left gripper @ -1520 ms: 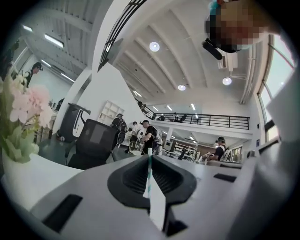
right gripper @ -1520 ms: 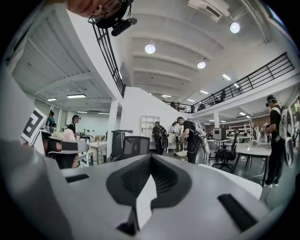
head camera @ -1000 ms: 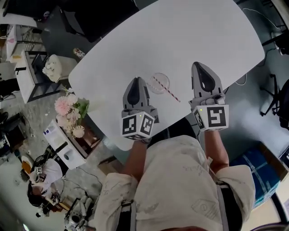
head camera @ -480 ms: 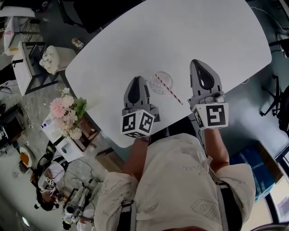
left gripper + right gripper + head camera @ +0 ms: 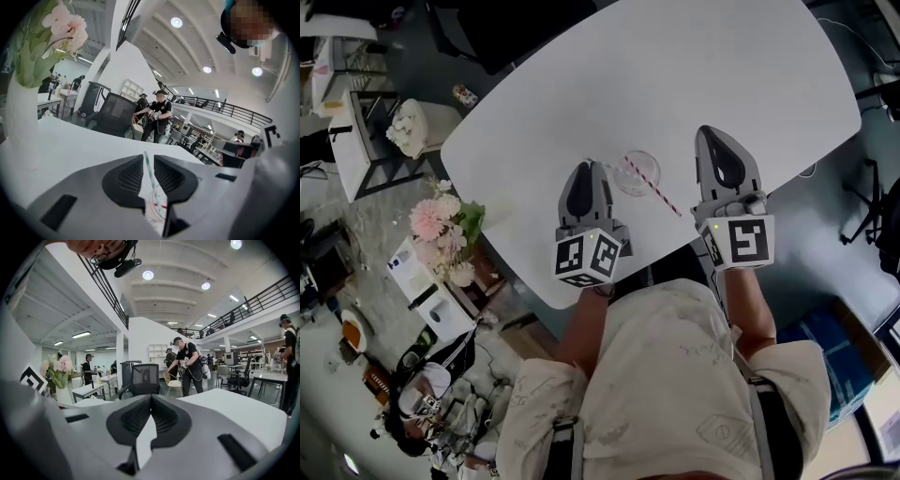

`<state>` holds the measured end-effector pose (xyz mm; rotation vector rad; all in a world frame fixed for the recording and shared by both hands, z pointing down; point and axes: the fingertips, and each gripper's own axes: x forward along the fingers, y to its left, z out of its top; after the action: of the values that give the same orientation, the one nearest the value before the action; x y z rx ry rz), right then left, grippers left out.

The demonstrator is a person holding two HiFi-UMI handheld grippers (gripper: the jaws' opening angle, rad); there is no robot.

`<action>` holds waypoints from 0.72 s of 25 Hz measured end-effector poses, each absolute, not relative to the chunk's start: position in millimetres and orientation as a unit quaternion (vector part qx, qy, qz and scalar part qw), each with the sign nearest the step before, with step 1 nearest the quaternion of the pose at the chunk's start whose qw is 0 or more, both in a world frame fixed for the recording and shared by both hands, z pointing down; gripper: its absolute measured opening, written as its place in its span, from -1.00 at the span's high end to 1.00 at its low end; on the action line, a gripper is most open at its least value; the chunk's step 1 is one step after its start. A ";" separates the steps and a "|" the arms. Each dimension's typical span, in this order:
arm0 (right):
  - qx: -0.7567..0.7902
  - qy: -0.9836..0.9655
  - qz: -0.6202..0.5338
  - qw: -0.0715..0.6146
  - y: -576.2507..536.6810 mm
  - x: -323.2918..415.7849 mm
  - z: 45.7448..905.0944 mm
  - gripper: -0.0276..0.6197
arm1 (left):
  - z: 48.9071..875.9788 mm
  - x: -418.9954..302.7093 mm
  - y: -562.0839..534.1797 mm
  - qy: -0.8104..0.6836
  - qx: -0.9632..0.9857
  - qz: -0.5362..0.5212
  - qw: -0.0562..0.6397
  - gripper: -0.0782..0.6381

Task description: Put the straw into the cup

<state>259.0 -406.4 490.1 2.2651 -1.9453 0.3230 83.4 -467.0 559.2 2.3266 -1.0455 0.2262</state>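
A clear cup (image 5: 636,172) stands on the white table (image 5: 675,75) between my two grippers. A red-and-white striped straw (image 5: 661,195) leans out of it toward the near right. My left gripper (image 5: 586,167) sits just left of the cup, shut on a thin teal-striped straw (image 5: 149,171) that rises between its jaws. Below those jaws the cup (image 5: 154,211) and its red straw show through the gap. My right gripper (image 5: 713,133) rests right of the cup, shut and empty, its tips (image 5: 150,396) meeting.
The table's near edge (image 5: 534,300) runs just under both grippers. Pink flowers in a white vase (image 5: 441,220) stand on a low stand to the left, and the vase (image 5: 18,122) also shows close by. Chairs and people fill the far hall.
Both grippers stay almost where they were. The head view has shifted slightly, and a thin straw now shows at the left gripper's tip beside the cup.
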 end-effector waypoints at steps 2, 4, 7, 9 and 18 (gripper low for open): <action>0.754 -0.646 0.103 0.069 -403.9 254.3 484.5 0.91 | 554.8 79.0 -465.4 -0.390 0.872 0.083 0.283 0.64; 0.755 -0.645 0.095 0.069 -400.9 247.8 477.0 0.91 | 549.5 71.7 -463.9 -0.391 0.873 0.079 0.279 0.64; 0.758 -0.644 0.081 0.069 -393.6 237.0 464.2 0.91 | 540.6 59.7 -460.1 -0.389 0.877 0.070 0.274 0.64; 0.762 -0.640 0.069 0.070 -384.8 229.4 455.0 0.91 | 533.3 50.4 -453.8 -0.387 0.879 0.064 0.269 0.64; 0.786 -0.614 0.013 0.069 -328.1 181.4 398.4 0.91 | 473.4 -4.1 -413.4 -0.369 0.905 0.017 0.213 0.64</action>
<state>181.4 -328.1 398.4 2.3662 -1.8503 0.0391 -4.1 -413.4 473.4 2.5105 -1.0228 0.0467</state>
